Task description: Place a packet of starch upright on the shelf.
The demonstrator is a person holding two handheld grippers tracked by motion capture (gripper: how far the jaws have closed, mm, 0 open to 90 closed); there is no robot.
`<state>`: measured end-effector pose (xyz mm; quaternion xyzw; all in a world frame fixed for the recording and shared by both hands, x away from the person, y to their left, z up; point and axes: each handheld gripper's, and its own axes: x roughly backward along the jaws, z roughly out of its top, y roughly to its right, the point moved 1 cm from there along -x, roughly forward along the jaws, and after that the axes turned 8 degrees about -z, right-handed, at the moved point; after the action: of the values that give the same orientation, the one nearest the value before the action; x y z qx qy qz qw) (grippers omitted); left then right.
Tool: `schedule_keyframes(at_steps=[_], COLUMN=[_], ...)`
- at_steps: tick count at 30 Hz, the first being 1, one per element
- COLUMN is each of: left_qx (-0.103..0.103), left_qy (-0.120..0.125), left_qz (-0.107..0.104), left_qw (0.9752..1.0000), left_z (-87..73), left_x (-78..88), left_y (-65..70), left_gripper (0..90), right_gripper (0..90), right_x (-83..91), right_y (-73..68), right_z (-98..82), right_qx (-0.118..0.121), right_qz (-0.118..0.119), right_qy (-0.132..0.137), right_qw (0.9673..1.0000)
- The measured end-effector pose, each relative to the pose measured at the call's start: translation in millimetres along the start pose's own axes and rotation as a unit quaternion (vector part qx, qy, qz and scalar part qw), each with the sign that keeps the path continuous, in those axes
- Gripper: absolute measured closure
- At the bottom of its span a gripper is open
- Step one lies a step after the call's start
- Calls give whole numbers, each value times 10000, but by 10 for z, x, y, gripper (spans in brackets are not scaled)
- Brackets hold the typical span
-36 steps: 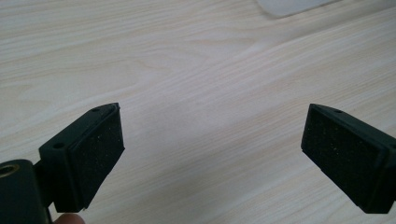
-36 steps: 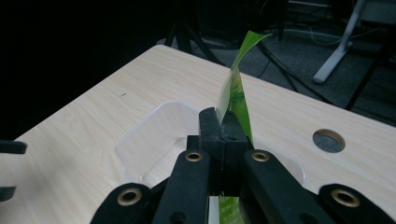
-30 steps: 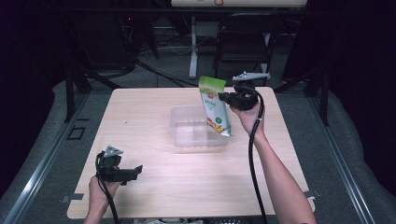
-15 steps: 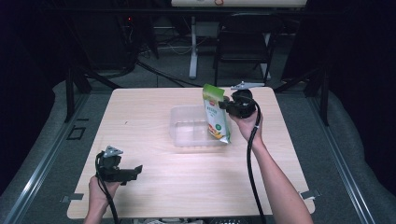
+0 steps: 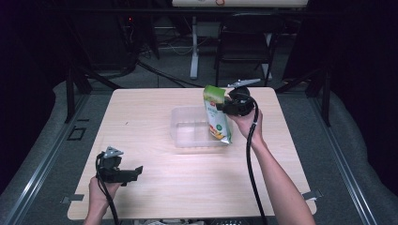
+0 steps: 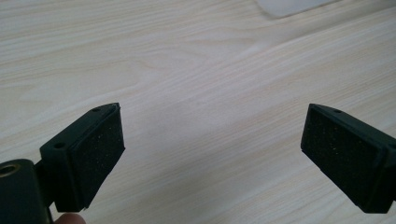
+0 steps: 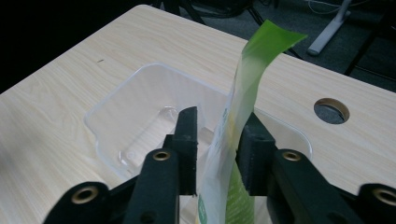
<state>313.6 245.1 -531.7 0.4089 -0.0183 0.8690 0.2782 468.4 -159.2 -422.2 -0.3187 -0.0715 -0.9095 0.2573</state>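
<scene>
The pouch (image 5: pixel 217 114) is green on top, white below, with a red mark and yellow-orange print at its foot. The tray (image 5: pixel 187 126) is clear. The worktop (image 5: pixel 141 117) is pale wood grain. Both grippers' fingers (image 6: pixel 95 154) are black.

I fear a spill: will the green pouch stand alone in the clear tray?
Probably not. The green pouch looks thin and floppy; its top edge curls. It leans in the clear tray, so it may tip over. It seems light.

One pouch (image 5: pixel 217 114), one tray (image 5: pixel 187 126) — seemingly empty, two grippers
</scene>
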Motion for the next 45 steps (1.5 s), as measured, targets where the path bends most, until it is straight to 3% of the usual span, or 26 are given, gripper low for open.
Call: schedule_keyframes(at_steps=[5, 12, 16, 21, 24, 28, 31, 36, 42, 45], left_qx=[-16, -22, -33, -7, -2, -5, 9, 12, 14, 7], left_qy=[-28, -21, -34, -8, 3, -4, -8, 11, 31, 20], left_qz=[-21, -39, -33, -33, -29, -25, -38, -41, -40, -44], left_qw=[10000, 10000, 10000, 10000, 10000, 10000, 10000, 10000, 10000, 10000], left_z=[4, 0, 2, -4, -4, -3, -3, -3, -3, -3], left_x=[-5, -6, -6, -2, 1, -1, -1, 1, -1, 0], left_y=[6, -7, 2, -8, -10, -9, -14, -14, -15, -14], left_gripper=[61, 62, 63, 64, 64, 64, 64, 65, 65, 65], right_gripper=[637, 603, 680, 892, 900, 900, 900, 900, 900, 900], right_x=[-124, -276, -313, -307, -289, -243, -190, -111, -91, -110], right_y=[84, 163, 148, 114, 108, 77, 40, 3, 3, 14], right_z=[62, 175, 240, 277, 266, 238, 211, 154, -6, -48], right_qx=[-277, -432, -412, -475, -595, -679, -615, -559, -518, -525], right_qz=[160, 195, 166, 85, 175, 225, 199, 165, -58, -94], right_qy=[-184, -361, -492, -475, -469, -346, -186, 222, 863, 923], right_qw=[9993, 9982, 9978, 9977, 9970, 9968, 9977, 9981, 9949, 9943])
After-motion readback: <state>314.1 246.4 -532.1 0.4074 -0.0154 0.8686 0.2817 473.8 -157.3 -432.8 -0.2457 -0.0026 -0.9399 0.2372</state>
